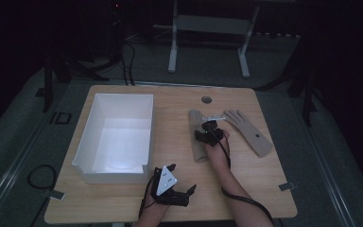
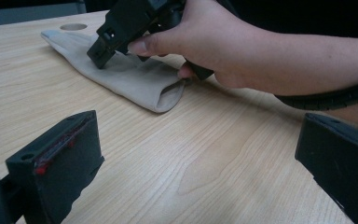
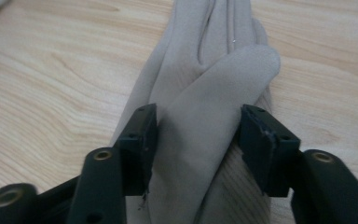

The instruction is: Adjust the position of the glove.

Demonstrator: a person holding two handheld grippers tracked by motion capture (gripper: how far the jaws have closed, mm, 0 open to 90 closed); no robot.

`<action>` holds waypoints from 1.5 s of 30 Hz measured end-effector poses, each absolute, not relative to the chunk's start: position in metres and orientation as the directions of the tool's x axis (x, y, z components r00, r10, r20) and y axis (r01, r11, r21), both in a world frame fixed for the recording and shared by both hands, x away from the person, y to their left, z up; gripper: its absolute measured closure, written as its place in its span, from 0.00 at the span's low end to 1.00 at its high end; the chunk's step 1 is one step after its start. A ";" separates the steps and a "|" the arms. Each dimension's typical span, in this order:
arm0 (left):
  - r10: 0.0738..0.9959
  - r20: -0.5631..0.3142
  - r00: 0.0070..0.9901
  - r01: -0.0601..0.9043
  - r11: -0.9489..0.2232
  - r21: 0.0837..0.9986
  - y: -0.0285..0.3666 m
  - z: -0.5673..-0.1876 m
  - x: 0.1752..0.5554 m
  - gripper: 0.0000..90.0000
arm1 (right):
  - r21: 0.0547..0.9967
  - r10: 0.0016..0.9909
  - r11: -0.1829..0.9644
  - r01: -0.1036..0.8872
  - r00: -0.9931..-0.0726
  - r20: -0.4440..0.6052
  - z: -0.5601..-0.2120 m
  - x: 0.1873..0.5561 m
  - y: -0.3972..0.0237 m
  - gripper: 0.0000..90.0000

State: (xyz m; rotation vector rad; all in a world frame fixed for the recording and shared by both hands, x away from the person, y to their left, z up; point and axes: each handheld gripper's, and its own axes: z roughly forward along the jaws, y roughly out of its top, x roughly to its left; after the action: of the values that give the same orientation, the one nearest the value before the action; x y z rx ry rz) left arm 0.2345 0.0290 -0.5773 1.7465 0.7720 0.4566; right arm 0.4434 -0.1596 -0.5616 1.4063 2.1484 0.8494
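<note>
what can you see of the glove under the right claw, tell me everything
The beige glove looks like soft, suede-like fabric with stitched finger seams. It lies flat on the wooden table, fingers away from the person, thumb folded across the palm, open cuff nearest the person. The right claw straddles it, a jaw at each side of the thumb; whether the pads press it is unclear. It lies apart from a second glove to its right.
</note>
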 end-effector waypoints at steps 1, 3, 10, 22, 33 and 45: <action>0.698 -0.077 0.712 0.269 -0.169 0.948 0.029 -0.577 0.235 0.01 | 0.696 0.916 0.311 0.648 -0.400 -0.037 -0.561 0.442 -0.158 0.62; 0.699 -0.078 0.711 0.270 -0.169 0.948 0.029 -0.577 0.235 0.01 | 0.692 0.909 0.332 0.641 -0.414 -0.053 -0.561 0.442 -0.155 0.74; 0.701 -0.084 0.709 0.273 -0.163 0.948 0.029 -0.577 0.235 0.01 | 0.711 0.921 0.281 0.644 -0.389 -0.012 -0.554 0.437 -0.156 0.86; 0.705 -0.078 0.705 0.276 -0.171 0.946 0.029 -0.577 0.235 0.01 | 0.780 0.934 0.169 0.603 -0.351 0.069 -0.507 0.403 -0.168 0.87; 0.710 -0.080 0.700 0.273 -0.163 0.948 0.029 -0.577 0.234 0.01 | 0.796 0.939 0.147 0.587 -0.337 0.075 -0.482 0.374 -0.182 0.86; 0.709 -0.073 0.701 0.273 -0.173 0.946 0.027 -0.577 0.234 0.01 | 0.766 0.956 0.098 0.635 -0.275 0.105 -0.516 0.349 -0.192 0.86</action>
State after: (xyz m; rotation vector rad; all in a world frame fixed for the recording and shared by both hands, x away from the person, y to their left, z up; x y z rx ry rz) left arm 0.2345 0.0274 -0.5771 1.7508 0.7860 0.4684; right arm 0.3491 -0.1921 -0.5158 1.5548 1.9613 1.0198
